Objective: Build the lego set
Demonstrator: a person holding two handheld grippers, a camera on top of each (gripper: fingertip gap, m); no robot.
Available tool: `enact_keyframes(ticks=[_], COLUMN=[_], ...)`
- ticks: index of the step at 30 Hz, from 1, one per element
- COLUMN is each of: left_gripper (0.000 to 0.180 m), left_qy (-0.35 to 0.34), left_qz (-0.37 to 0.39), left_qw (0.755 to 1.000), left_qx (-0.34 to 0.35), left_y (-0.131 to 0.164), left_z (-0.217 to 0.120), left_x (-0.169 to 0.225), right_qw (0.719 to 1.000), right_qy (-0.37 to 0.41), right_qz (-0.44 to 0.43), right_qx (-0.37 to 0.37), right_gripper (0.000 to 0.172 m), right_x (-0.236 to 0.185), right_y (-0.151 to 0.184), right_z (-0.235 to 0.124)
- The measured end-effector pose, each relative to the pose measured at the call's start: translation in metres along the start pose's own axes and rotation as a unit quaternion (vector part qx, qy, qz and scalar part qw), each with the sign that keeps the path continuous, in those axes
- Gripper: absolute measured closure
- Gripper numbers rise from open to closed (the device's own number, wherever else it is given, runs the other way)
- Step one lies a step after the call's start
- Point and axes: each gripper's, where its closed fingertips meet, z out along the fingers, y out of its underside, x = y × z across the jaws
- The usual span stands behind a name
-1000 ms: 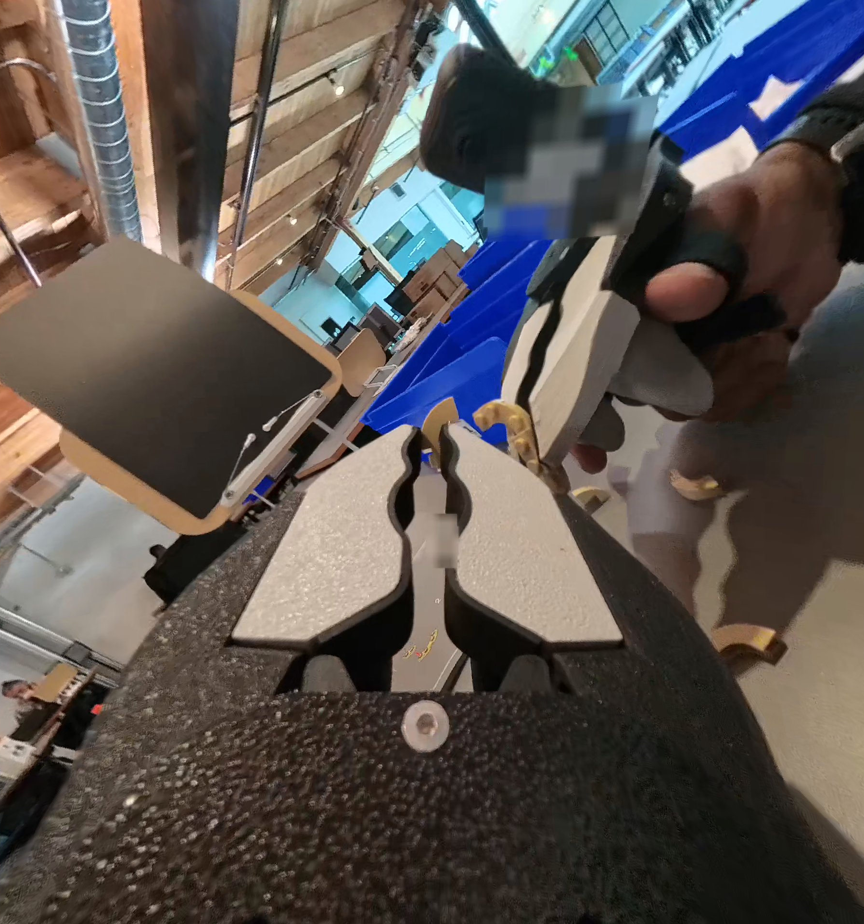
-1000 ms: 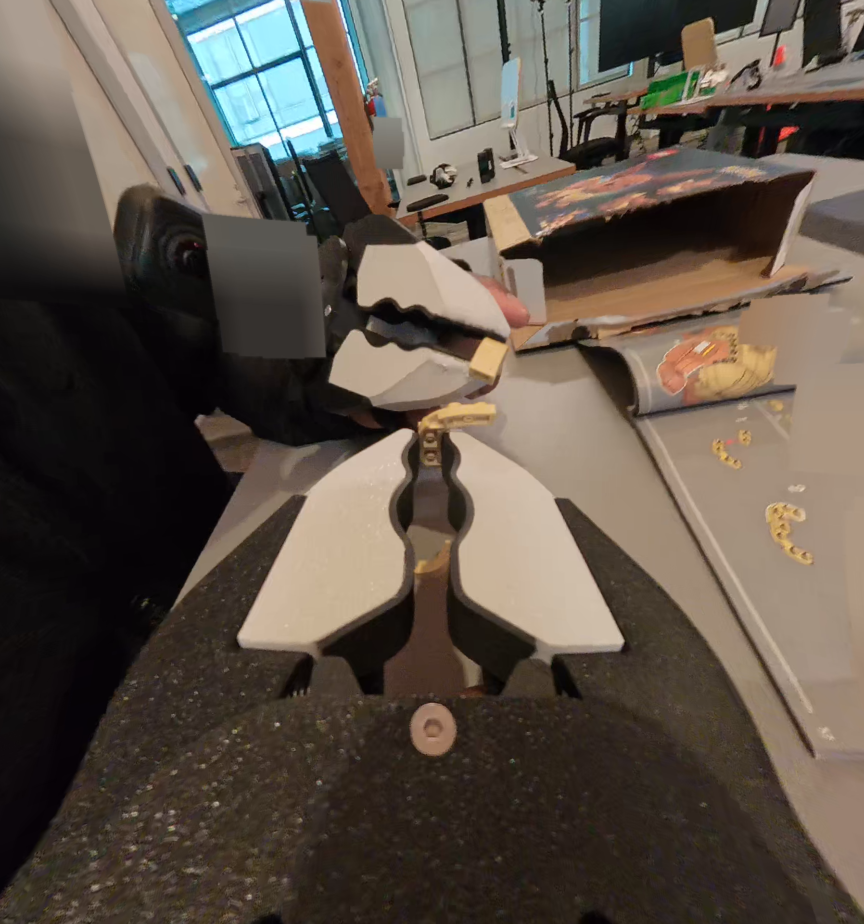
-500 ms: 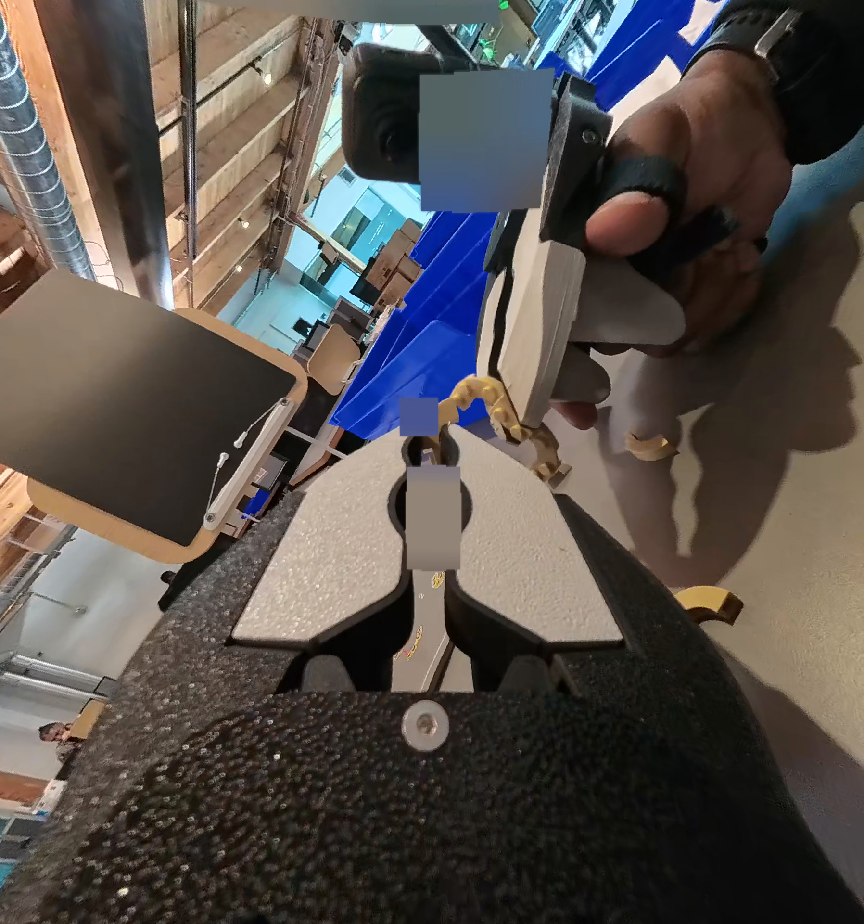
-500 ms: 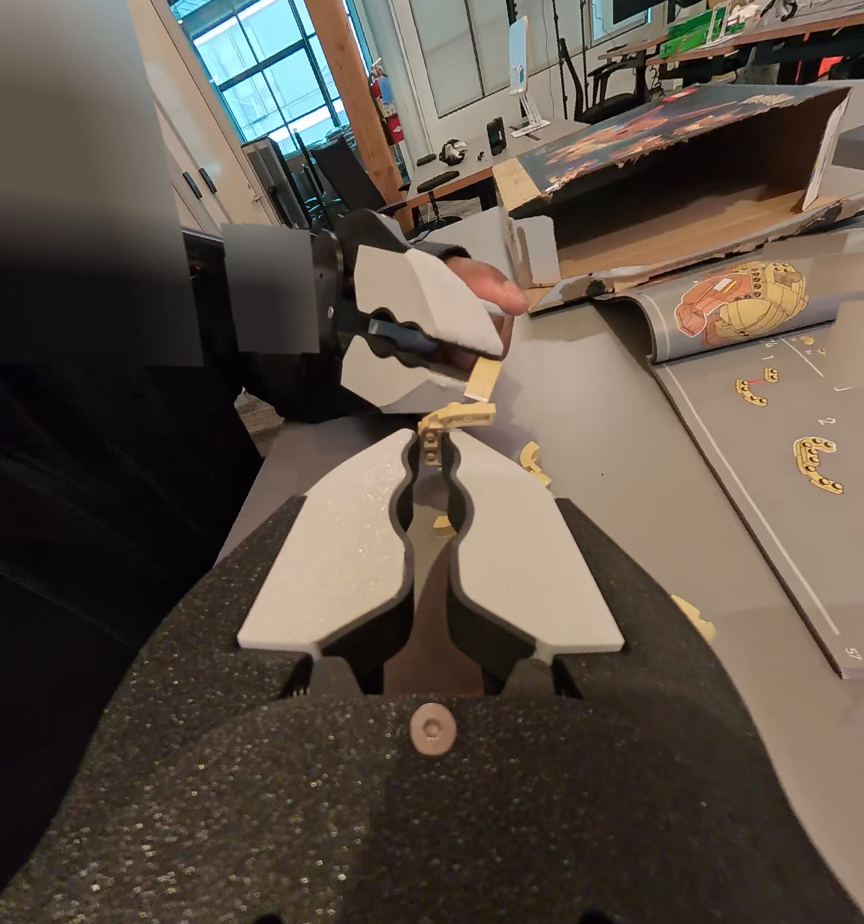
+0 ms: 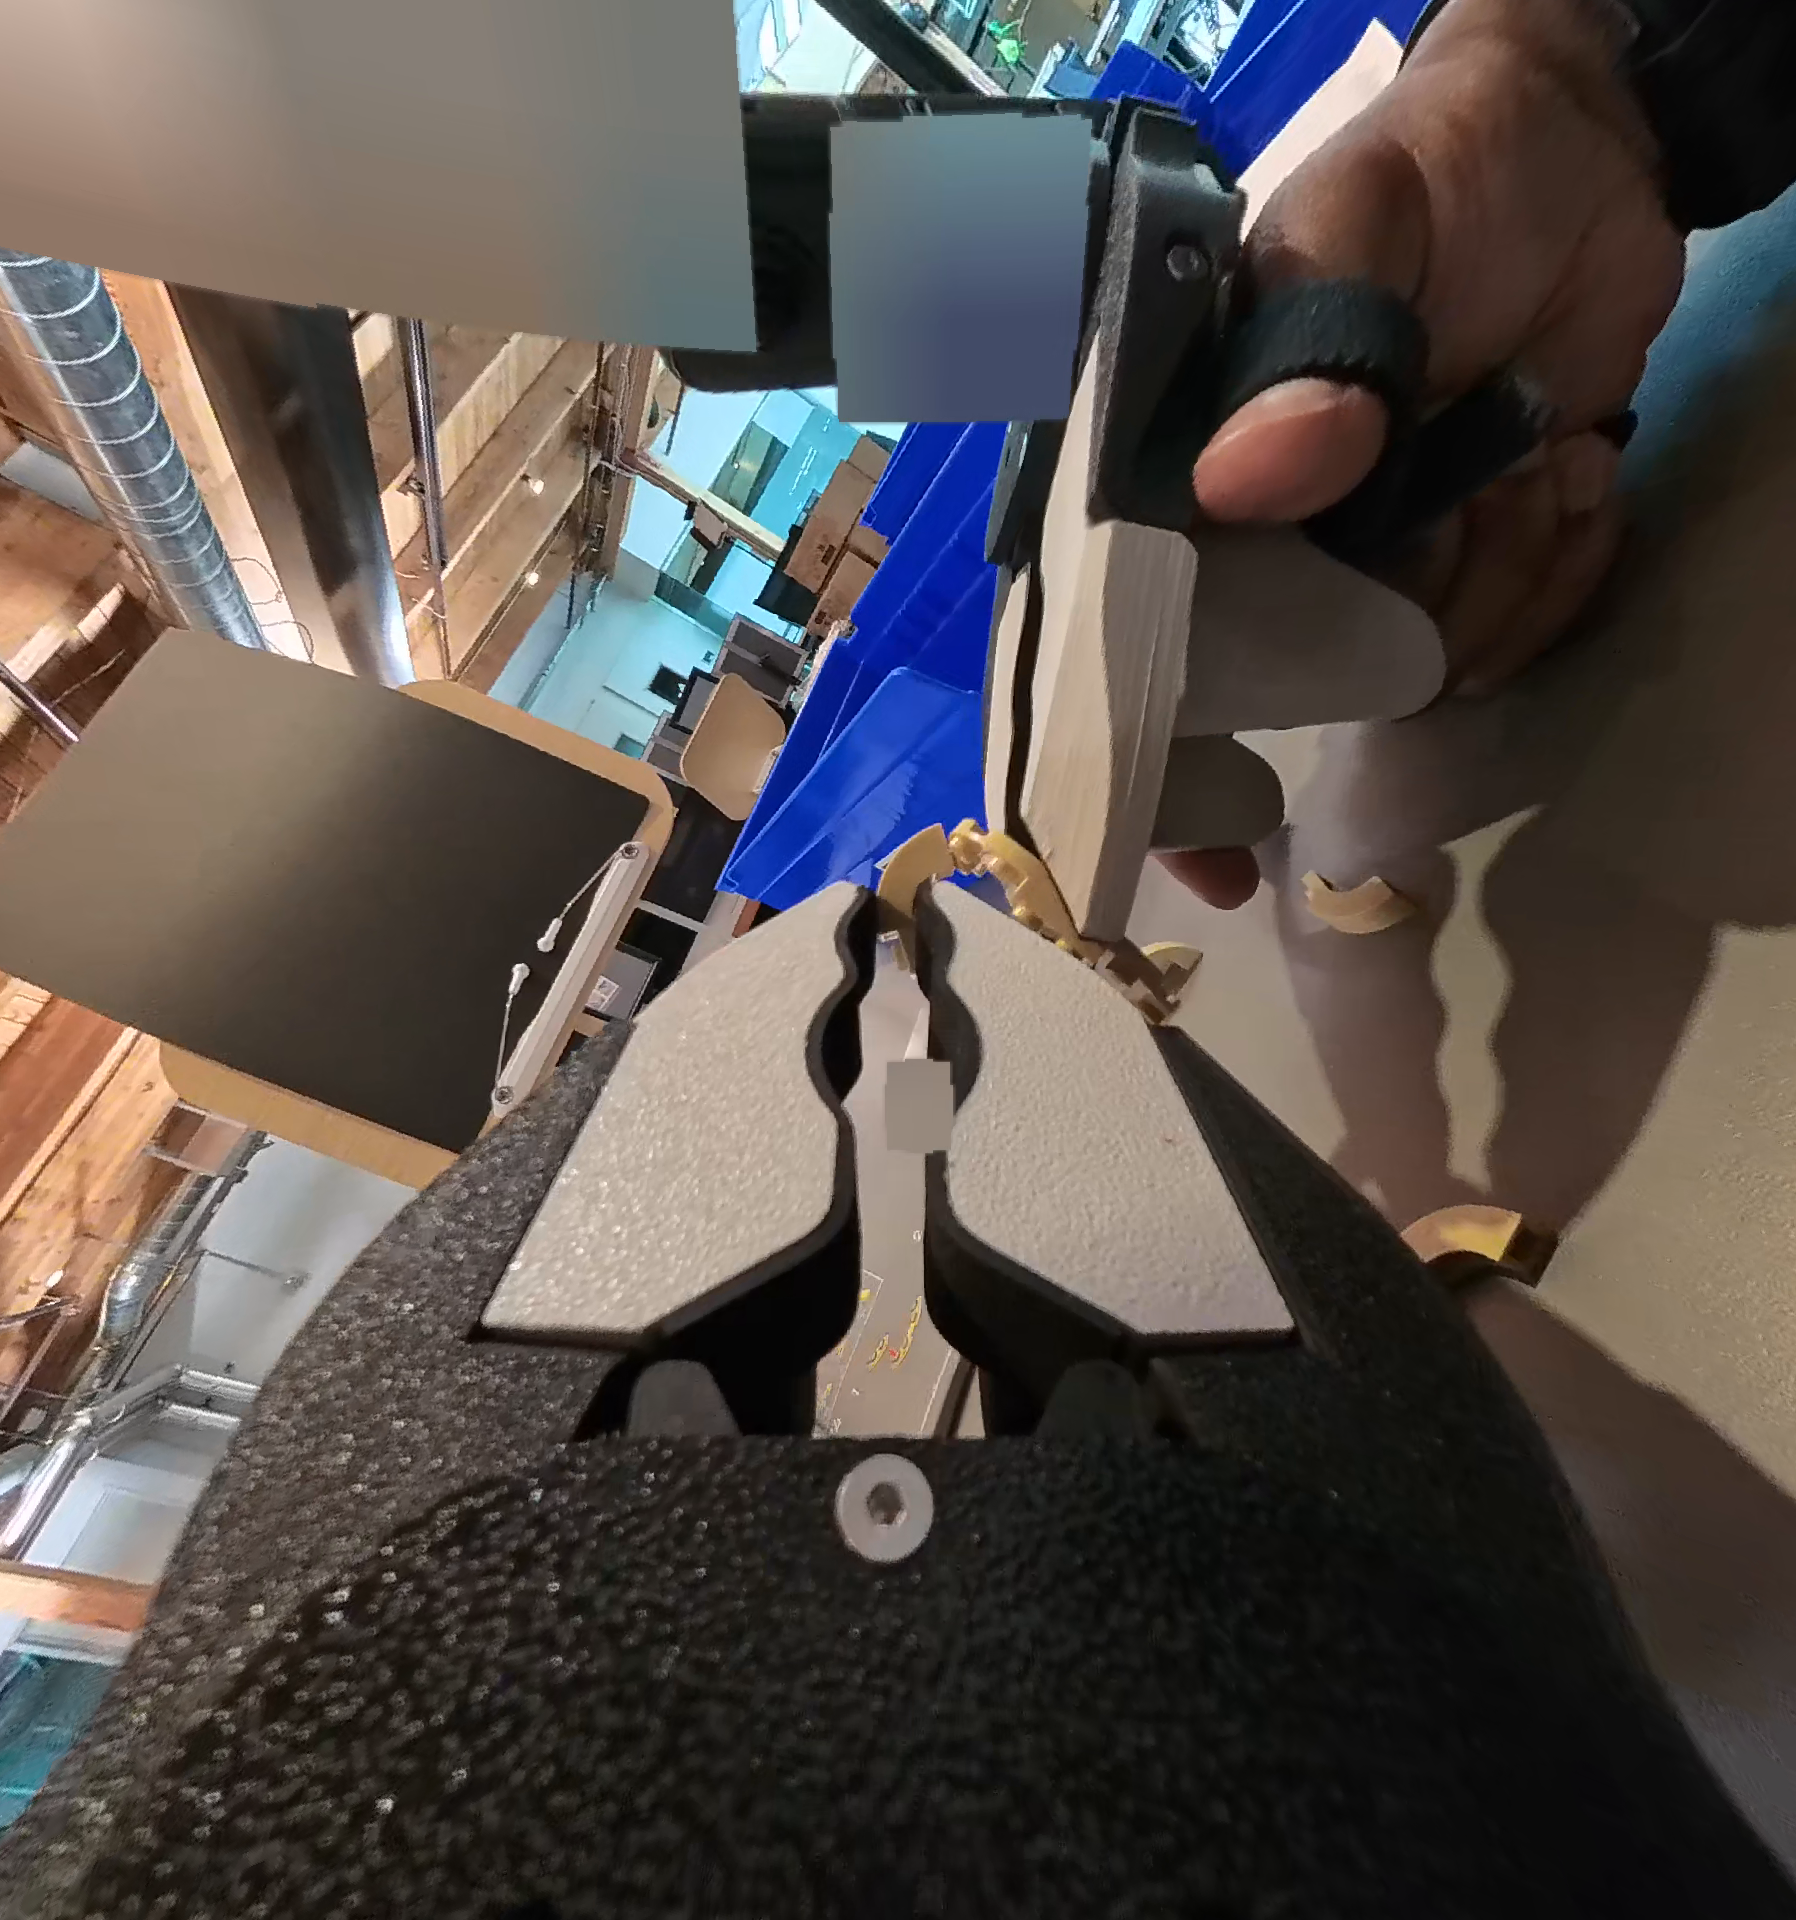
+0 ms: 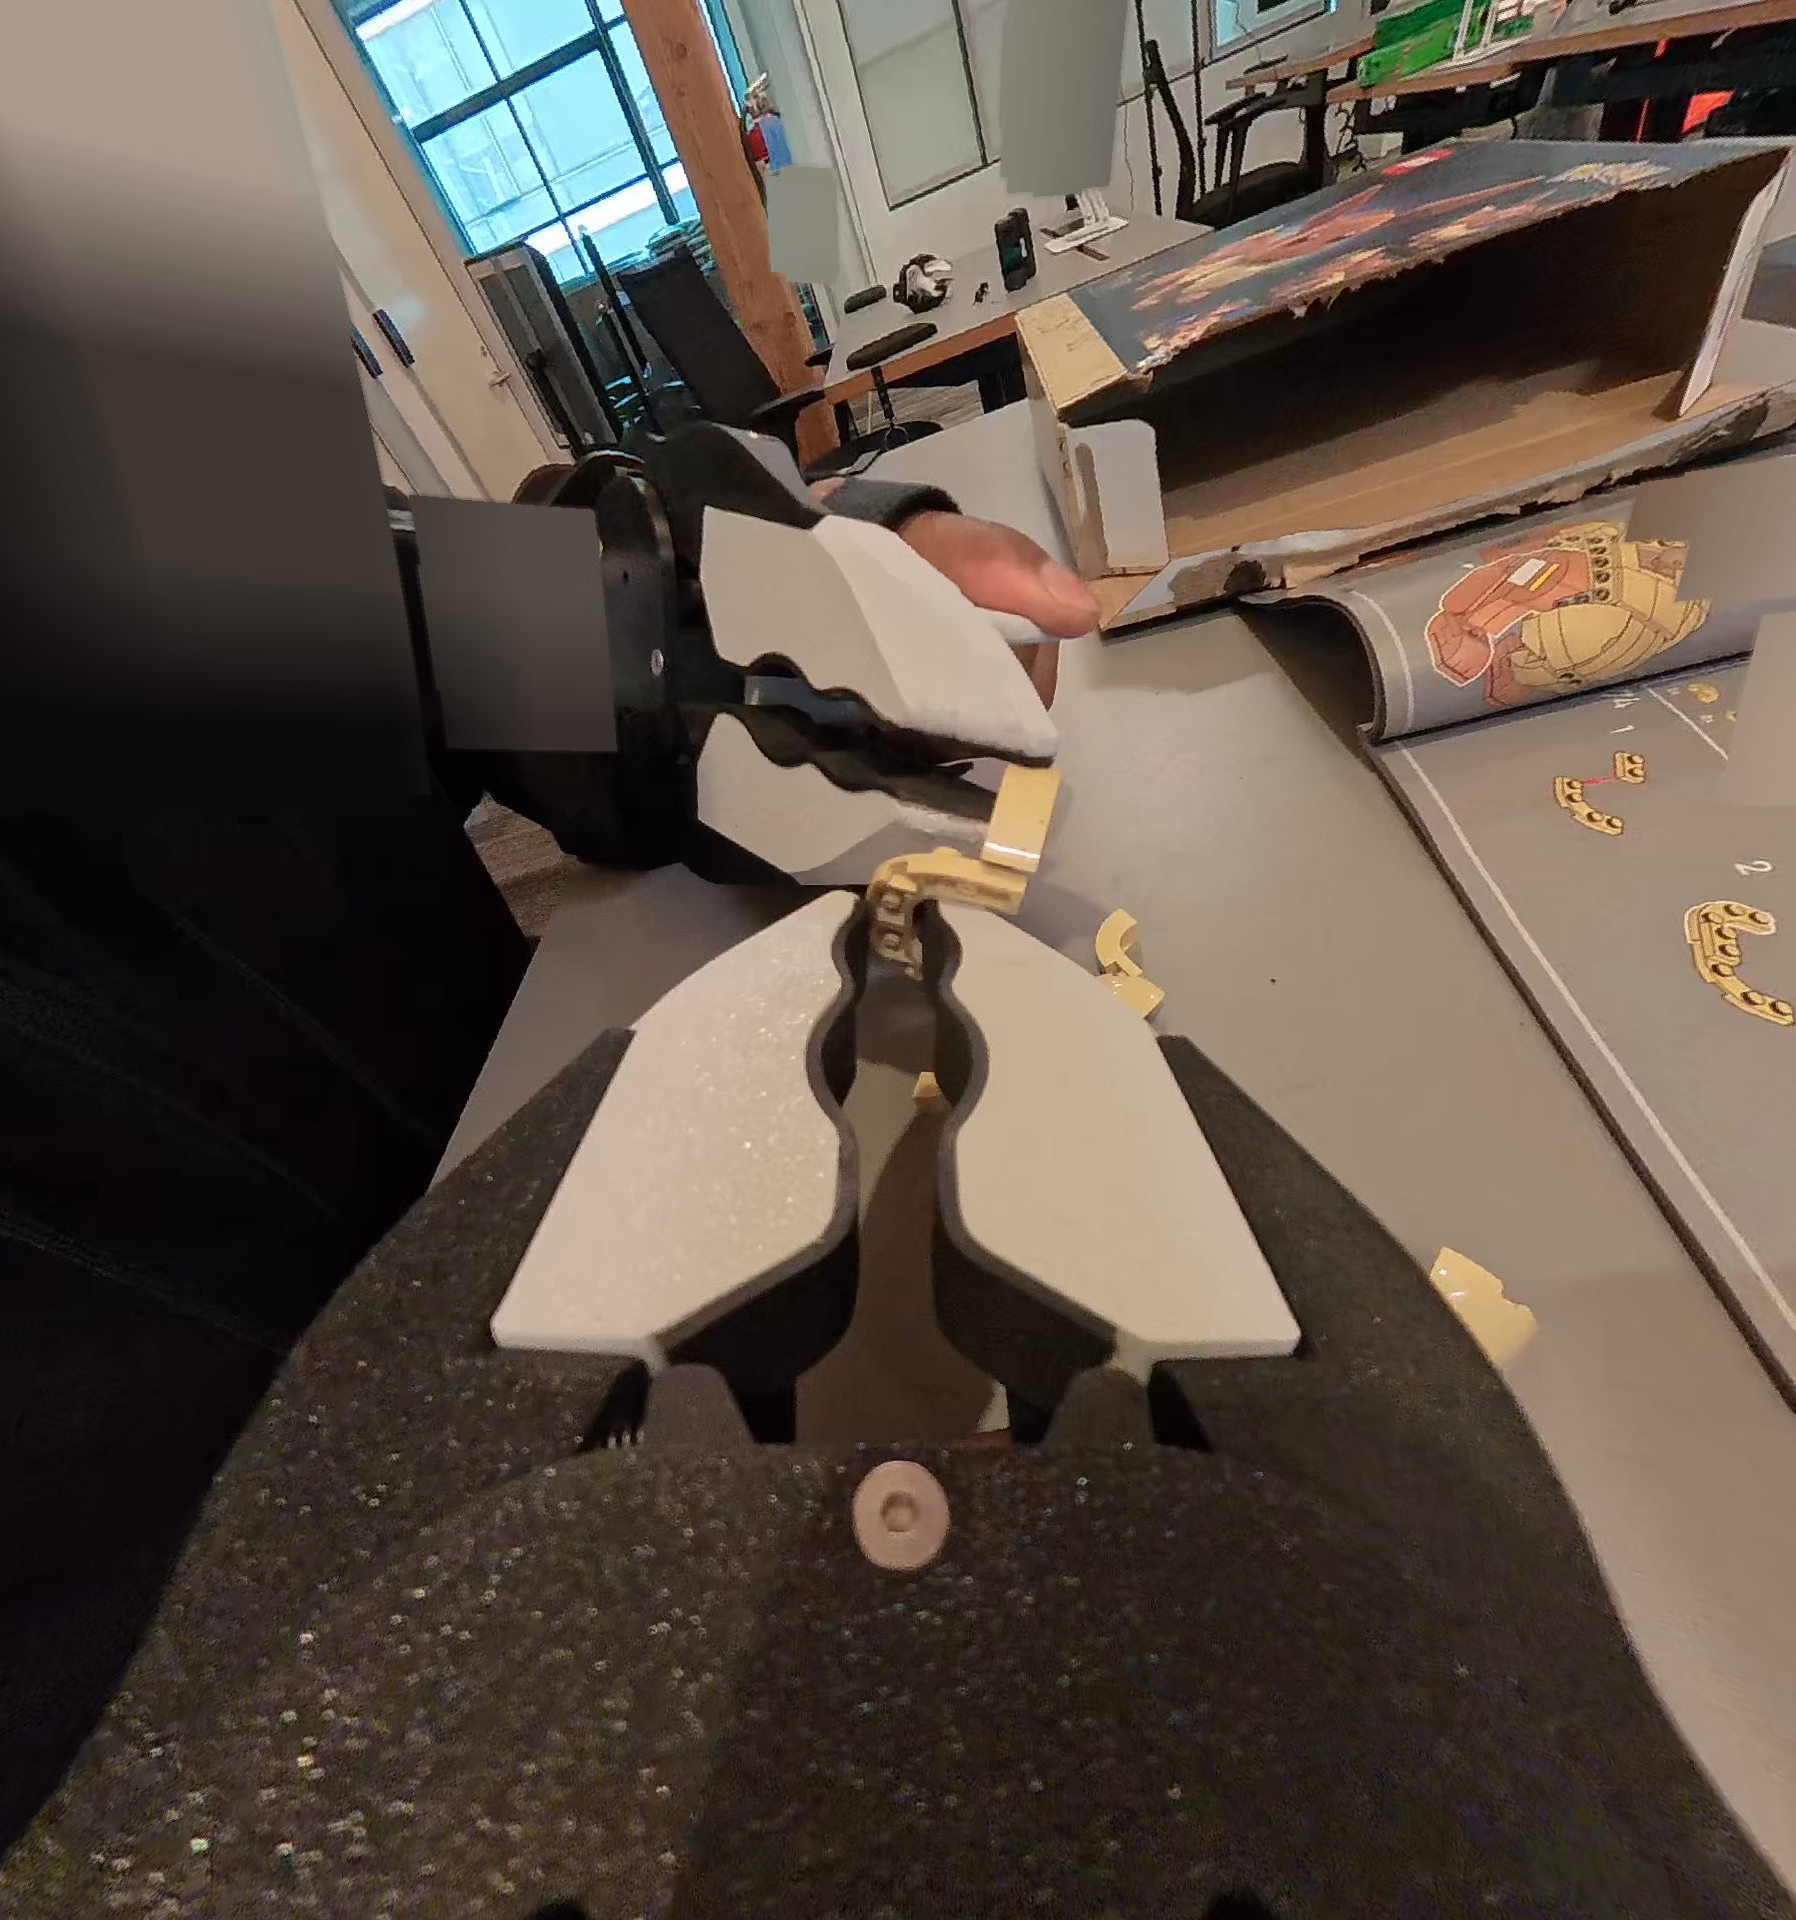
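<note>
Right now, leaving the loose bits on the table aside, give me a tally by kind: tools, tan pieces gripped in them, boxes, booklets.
Tools: 2 (left tool, right tool)
Tan pieces gripped: 2 (tan tile in the left, curved studded piece in the right)
Cardboard box: 1
Open booklet: 1
Total: 6

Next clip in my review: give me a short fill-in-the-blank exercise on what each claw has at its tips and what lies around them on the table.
1. The left claw is closed on a curved piece coloured ____.
2. The right claw grips a studded arc-shaped piece of the ____ colour.
3. Behind the open instruction booklet lies a torn cardboard ____, open toward the camera.
4. Loose tan pieces lie on the grey ____.

Missing words: tan; same; box; table
</note>
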Motion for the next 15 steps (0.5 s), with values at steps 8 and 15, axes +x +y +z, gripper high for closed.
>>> enact_keyframes(ticks=[8,15], left_gripper=[0.174,0.174], left_qy=[-0.001,0.02], left_qz=[0.023,0.04], left_qw=[1.0,0.999], left_qx=[-0.011,-0.007], left_y=[0.002,0.001], left_z=[0.001,0.001], left_x=[0.002,0.009], right_qw=[1.0,0.999], right_qy=[0.013,0.018], right_qz=[0.002,-0.008], right_qx=[-0.012,-0.048], right_gripper=[0.161,0.152], right_x=[0.002,0.002], right_y=[0.003,0.013], right_z=[0.0,0.003])
